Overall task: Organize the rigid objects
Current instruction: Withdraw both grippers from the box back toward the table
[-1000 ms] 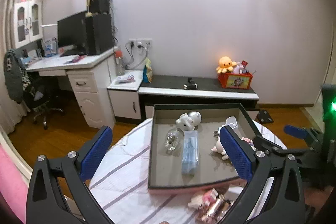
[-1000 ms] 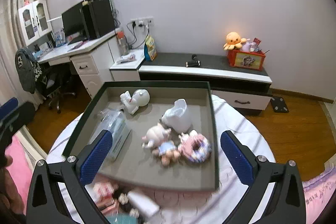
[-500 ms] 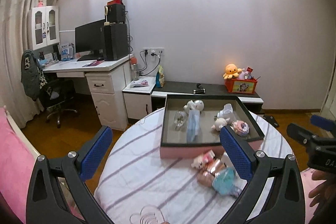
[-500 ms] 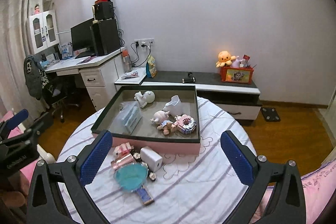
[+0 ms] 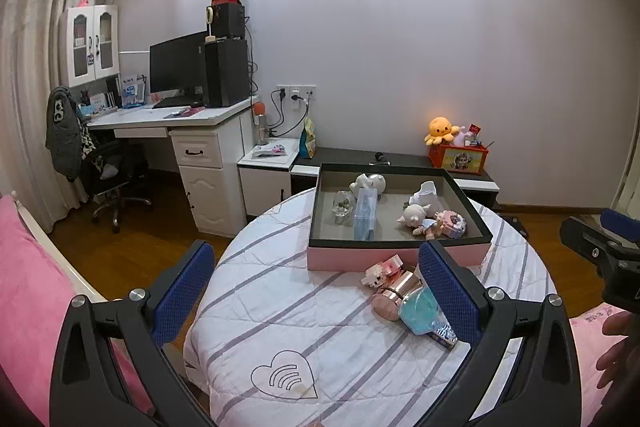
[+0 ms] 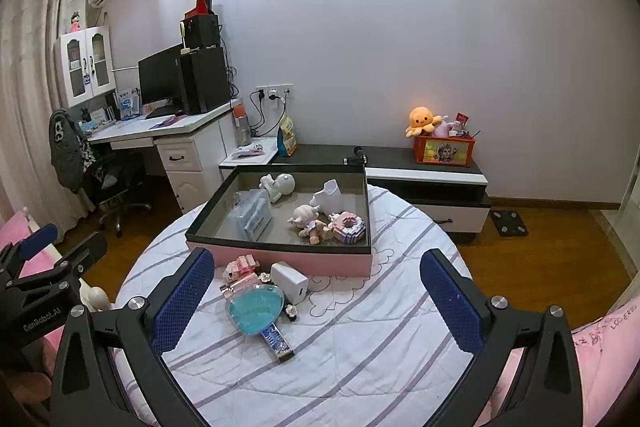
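Note:
A pink box [image 6: 304,261] with a dark rim sits on the round striped table [image 6: 360,339]; it also shows in the left wrist view [image 5: 352,259]. It holds several small figures, a clear pack [image 6: 254,217] and a pink block ring [image 6: 349,225]. In front of the box lie a blue hand mirror [image 6: 256,309], a white cube [image 6: 289,281], a pink block toy [image 6: 240,265] and a rose-gold bottle [image 5: 394,293]. My left gripper [image 5: 316,297] and right gripper [image 6: 316,301] are both open and empty, held back above the table's near side.
A white desk [image 5: 200,131] with monitor and an office chair [image 5: 108,171] stand at the left. A low black-and-white cabinet [image 6: 424,175] with an orange toy box runs along the wall. Pink bedding [image 5: 28,287] lies near both sides.
Both grippers have pulled back and up from over the box, so the whole table and the loose items in front of the box have come into view. Both stay open.

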### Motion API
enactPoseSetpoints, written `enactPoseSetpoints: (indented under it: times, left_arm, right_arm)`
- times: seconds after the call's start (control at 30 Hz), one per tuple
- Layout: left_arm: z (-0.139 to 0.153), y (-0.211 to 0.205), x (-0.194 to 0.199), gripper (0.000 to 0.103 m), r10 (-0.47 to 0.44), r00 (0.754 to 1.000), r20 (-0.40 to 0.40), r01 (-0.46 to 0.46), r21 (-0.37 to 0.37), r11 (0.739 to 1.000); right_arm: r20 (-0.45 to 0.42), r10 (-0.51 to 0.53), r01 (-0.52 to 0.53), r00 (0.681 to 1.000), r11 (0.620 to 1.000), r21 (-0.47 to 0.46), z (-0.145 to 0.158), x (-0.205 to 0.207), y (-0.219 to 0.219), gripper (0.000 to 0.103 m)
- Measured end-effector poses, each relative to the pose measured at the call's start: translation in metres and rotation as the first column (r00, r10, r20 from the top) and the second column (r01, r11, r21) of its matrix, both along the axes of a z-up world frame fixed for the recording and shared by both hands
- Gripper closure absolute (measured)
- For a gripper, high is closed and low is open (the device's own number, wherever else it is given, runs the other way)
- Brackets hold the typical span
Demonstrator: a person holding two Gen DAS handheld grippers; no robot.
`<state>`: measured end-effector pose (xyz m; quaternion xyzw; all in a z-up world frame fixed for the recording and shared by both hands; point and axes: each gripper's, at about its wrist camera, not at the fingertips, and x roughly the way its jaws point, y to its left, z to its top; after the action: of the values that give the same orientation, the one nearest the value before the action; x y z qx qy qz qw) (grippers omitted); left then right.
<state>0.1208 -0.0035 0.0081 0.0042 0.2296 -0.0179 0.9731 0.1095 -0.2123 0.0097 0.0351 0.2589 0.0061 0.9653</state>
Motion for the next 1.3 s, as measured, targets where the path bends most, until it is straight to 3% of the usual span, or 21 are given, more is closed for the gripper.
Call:
enactPoseSetpoints:
  times: [0.93, 1.1, 1.3]
  left_arm:
    - [-0.011, 0.0, 0.005, 0.0, 0.008, 1.0, -0.027, -0.008, -0.001, 1.0]
    - [-0.024, 0.003, 0.014, 0.0, 0.021, 0.998, -0.064, -0.021, -0.003, 1.0]
    - [-0.048, 0.005, 0.029, 0.0, 0.027, 0.992, -0.122, -0.026, 0.01, 1.0]
  right_arm:
    - [-0.046, 0.006, -0.005, 0.999, 1.0, 0.014, -0.015, 0.006, -0.006, 0.0]
    - [-0.1, 0.04, -0.039, 0.994, 0.999, 0.01, -0.032, 0.017, 0.001, 0.0]
    - [-0.223, 0.118, -0.117, 0.968, 0.993, 0.019, -0.073, 0.043, 0.019, 0.0]
